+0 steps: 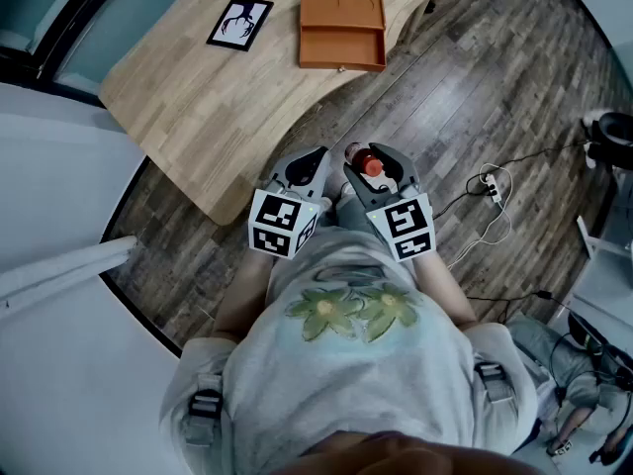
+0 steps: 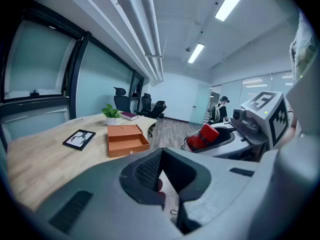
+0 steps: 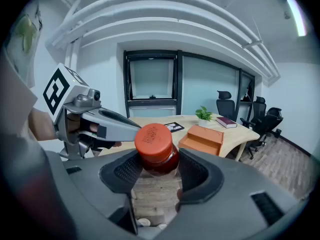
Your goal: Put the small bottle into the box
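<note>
A small bottle [image 1: 369,162] with a red cap and dark red contents sits between the jaws of my right gripper [image 1: 374,158], whose pads press on its sides just below the cap [image 3: 155,140]. The same bottle [image 2: 202,137] shows off to the right in the left gripper view. My left gripper [image 1: 313,158] hangs beside the right one, jaws together with nothing between them. Both grippers are held close to the person's body, over the floor and short of the table. The orange box [image 1: 341,30] stands open on the far side of the wooden table [image 1: 198,107].
A black-framed picture [image 1: 239,22] lies left of the box. A potted plant [image 3: 203,115] and a book [image 3: 230,122] are at the table's far end, with office chairs [image 3: 260,116] behind. A power strip and cables [image 1: 490,191] lie on the floor to the right.
</note>
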The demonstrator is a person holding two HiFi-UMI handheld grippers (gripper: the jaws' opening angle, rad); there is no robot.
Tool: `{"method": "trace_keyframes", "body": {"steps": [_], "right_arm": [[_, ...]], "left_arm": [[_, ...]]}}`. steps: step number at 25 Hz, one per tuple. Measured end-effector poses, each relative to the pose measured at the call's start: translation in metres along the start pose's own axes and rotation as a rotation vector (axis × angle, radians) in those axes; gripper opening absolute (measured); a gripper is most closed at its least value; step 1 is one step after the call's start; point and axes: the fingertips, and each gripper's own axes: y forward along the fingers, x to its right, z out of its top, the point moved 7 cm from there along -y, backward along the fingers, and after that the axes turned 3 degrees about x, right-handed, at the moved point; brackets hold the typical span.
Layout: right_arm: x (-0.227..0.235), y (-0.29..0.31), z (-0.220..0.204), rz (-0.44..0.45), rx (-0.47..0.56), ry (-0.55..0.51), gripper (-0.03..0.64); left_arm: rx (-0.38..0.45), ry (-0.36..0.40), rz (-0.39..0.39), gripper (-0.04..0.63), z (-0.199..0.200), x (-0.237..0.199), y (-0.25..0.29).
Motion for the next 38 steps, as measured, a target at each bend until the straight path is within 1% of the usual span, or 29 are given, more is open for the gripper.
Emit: {"method": "trace_keyframes", "body": {"steps": [6, 11, 16, 22, 29, 38], "right_arm": [[0.002, 0.000, 0.005, -0.027, 0.033, 0.007, 0.224], [0.006, 0.001, 0.006, -0.047, 0.047, 0.024, 0.224], [0.018, 0.010, 0.008, -0.039, 0.064, 0.054, 0.224], [0.050, 0.033, 0.011, -0.005, 0.048, 0.059, 0.224], [0.104, 0.074, 0.034, 0.025, 0.042, 0.042, 0.224], [0.159, 0.115, 0.055, 0.080, 0.046, 0.038, 0.224]], "left_arm": [[0.010, 0.008, 0.001, 0.008, 0.001, 0.000, -0.002], [-0.003, 0.021, -0.006, 0.008, 0.000, 0.001, 0.003], [-0.018, 0.016, 0.001, 0.008, 0.004, -0.008, 0.017], [-0.045, 0.003, 0.027, 0.008, 0.012, -0.025, 0.046], [-0.068, -0.019, 0.060, 0.008, 0.036, -0.058, 0.092], [-0.089, -0.040, 0.089, 0.008, 0.058, -0.084, 0.148]]}}
